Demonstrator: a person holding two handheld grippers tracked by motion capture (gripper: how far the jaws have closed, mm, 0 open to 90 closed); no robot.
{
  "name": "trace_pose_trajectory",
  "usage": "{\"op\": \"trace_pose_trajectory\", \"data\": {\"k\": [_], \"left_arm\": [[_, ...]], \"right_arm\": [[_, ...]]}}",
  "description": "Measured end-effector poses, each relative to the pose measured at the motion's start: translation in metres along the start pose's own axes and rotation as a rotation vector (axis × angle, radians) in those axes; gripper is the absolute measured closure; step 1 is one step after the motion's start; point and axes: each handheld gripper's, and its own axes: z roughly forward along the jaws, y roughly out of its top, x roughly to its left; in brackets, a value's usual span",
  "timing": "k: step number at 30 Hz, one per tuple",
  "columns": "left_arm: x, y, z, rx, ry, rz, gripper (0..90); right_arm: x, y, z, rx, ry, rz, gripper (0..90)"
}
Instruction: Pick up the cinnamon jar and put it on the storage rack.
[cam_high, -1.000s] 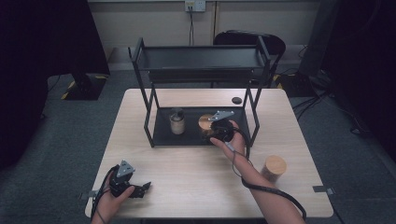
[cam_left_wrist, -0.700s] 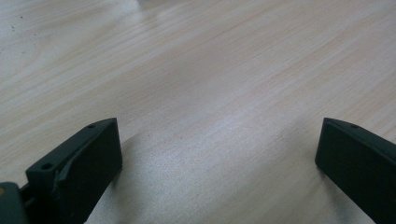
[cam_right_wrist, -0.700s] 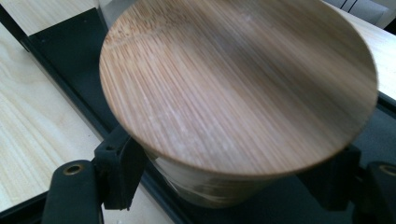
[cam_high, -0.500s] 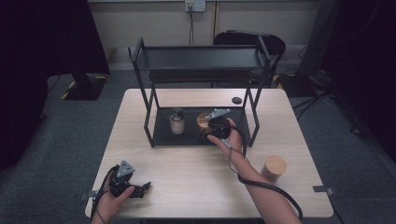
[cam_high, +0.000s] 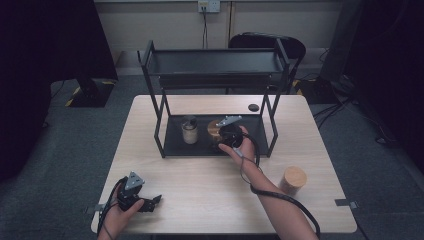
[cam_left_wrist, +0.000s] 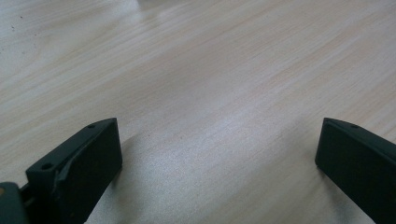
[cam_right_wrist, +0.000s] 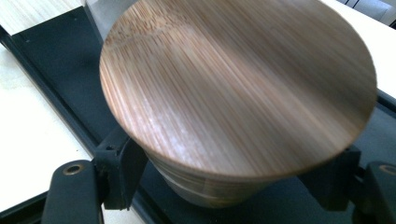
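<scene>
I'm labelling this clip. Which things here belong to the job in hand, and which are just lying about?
In the job:
- right gripper, shut on the wooden-lidded jar
- rack, on whose bottom shelf the jar sits
- second lidded jar on the table, likely next

Lying about:
- small jar on the shelf
- black disc
- left gripper, open, resting on the table

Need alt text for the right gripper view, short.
The right gripper is shut on a jar with a round bamboo lid, its two black jaws pressing the jar's sides just under the lid. The jar is over the black bottom tray of the rack, with pale wooden table alongside.
</scene>
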Motion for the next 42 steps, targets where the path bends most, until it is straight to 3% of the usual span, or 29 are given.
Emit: {"op": "trace_pose_trajectory", "data": {"k": [42], "left_arm": [[0.000,0.000,0.000,0.000,0.000,0.000,0.0]], "right_arm": [[-0.004,0.002,0.024,0.011,0.006,0.019,25.1]]}}
